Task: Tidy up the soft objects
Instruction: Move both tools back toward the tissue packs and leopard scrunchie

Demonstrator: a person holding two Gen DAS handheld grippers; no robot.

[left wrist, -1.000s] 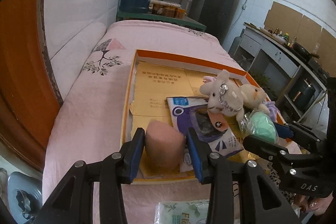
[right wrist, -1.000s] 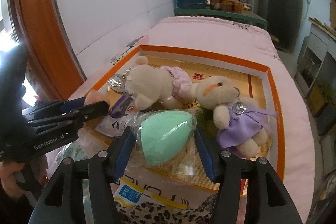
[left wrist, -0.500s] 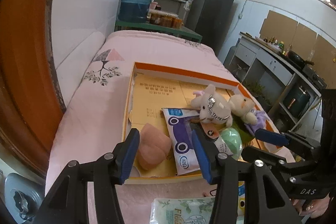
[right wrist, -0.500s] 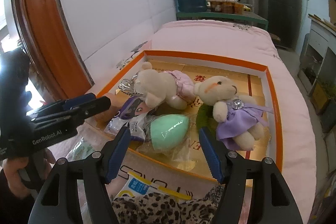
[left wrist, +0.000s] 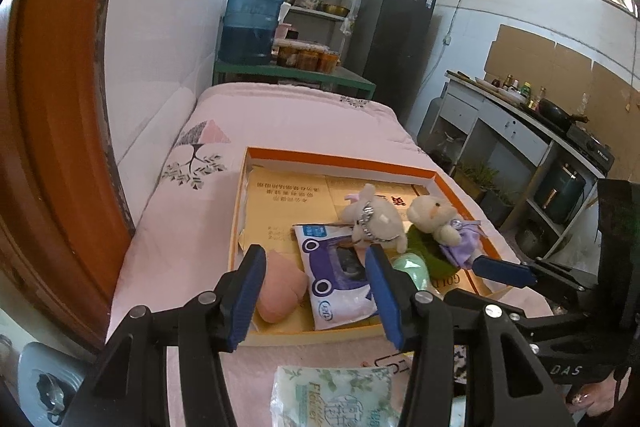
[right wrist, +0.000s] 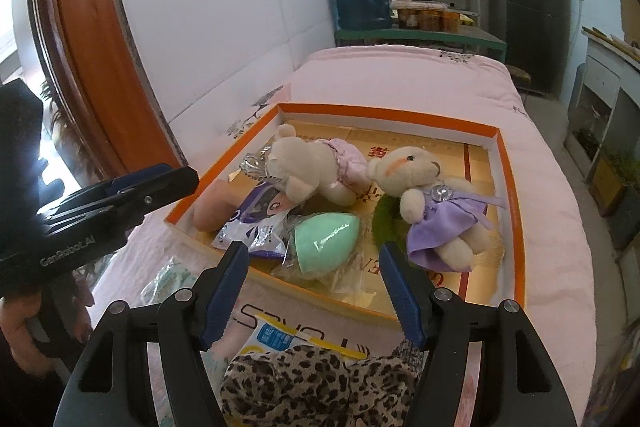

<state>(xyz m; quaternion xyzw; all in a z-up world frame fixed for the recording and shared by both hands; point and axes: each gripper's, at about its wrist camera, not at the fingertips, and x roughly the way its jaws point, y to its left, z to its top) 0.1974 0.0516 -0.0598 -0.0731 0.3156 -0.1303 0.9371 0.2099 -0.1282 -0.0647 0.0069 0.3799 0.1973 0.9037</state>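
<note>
An orange-rimmed tray (left wrist: 336, 160) (right wrist: 512, 187) lies on the pink bed. In it are a pink sponge (left wrist: 278, 287) (right wrist: 210, 209), a blue-white packet (left wrist: 340, 277) (right wrist: 256, 223), a green sponge in clear wrap (right wrist: 326, 245) (left wrist: 412, 269), a bear in pink (right wrist: 308, 169) (left wrist: 372, 219) and a bear in purple (right wrist: 432, 195) (left wrist: 438, 223). My left gripper (left wrist: 316, 297) is open and empty, above the tray's near edge. My right gripper (right wrist: 314, 289) is open and empty, in front of the green sponge.
On the bed in front of the tray lie a tissue pack (left wrist: 336, 397), a leopard-print cloth (right wrist: 312, 387) and a white-yellow packet (right wrist: 276, 335). A white wall and wooden frame (left wrist: 52, 147) run along the left. Shelves with a water jug (left wrist: 250, 25) stand beyond the bed.
Both grippers let go and drew back toward me. The pink sponge and the wrapped green sponge now lie in the tray, free of the jaws.
</note>
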